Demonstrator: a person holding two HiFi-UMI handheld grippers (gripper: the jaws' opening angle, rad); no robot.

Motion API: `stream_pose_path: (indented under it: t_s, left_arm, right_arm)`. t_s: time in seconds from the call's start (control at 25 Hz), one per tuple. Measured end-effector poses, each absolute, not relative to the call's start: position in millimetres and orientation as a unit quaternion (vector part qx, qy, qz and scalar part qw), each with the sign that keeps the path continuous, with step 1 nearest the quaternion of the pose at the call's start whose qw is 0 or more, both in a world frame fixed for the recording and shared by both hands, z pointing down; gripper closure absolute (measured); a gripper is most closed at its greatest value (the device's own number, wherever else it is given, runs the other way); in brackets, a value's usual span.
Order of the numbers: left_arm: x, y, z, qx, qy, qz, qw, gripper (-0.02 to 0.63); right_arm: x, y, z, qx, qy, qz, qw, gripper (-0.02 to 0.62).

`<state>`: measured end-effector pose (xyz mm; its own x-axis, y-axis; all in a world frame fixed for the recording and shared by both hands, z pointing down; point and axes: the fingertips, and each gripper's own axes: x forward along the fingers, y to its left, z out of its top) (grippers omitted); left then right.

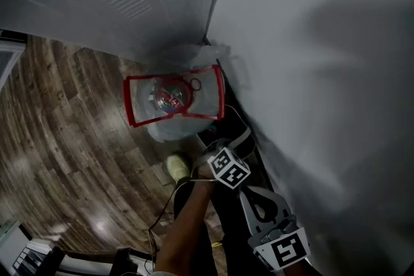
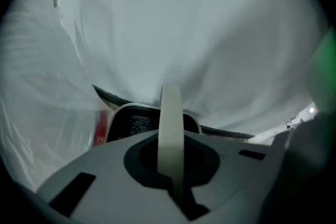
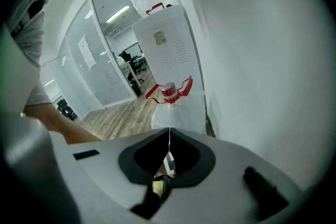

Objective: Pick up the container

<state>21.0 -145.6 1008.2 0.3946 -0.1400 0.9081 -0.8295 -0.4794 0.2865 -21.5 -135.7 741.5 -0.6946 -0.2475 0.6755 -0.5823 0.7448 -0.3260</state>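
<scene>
Left gripper [image 2: 170, 93] and right gripper [image 3: 169, 132] both have jaws clenched empty, at 5 o'clock from the red container [image 1: 171, 97] in the red-rimmed bag-lined bin [image 1: 129, 103]

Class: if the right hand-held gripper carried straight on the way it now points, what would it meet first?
Probably the clear plastic bag hanging under the red frame, though depth is unclear.
</scene>
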Motion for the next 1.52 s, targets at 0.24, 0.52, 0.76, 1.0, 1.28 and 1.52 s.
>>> stream_pose_path:
  t_s: [0.24,0.52,0.76,1.0,1.28,1.52]
  left_arm:
    - [23,-112,992,0.716,-0.324,0.445,0.428,0.594]
    - [12,-79,965,0.674,-0.366,0.426,0.480,0.592]
    - [-20,-43,929,0.628,-0.399,0.406,0.531,0.592]
    - [-45,-18,882,0.590,-0.427,0.377,0.572,0.592]
    - [-106,-10,809,0.553,-0.478,0.373,0.572,0.592]
    - [-125,-11,740,0.543,-0.491,0.340,0.591,0.592]
  right_arm:
    - [-18,-140,721,0.248,-0.881,0.260,0.306,0.571]
    - [-17,-144,696,0.248,-0.887,0.245,0.302,0.571]
    - [-26,-145,658,0.245,-0.893,0.236,0.293,0.571]
    - [-36,-143,621,0.242,-0.895,0.228,0.298,0.571]
    - [-46,-159,557,0.252,-0.901,0.202,0.291,0.571]
    - [-46,-172,493,0.257,-0.908,0.181,0.276,0.571]
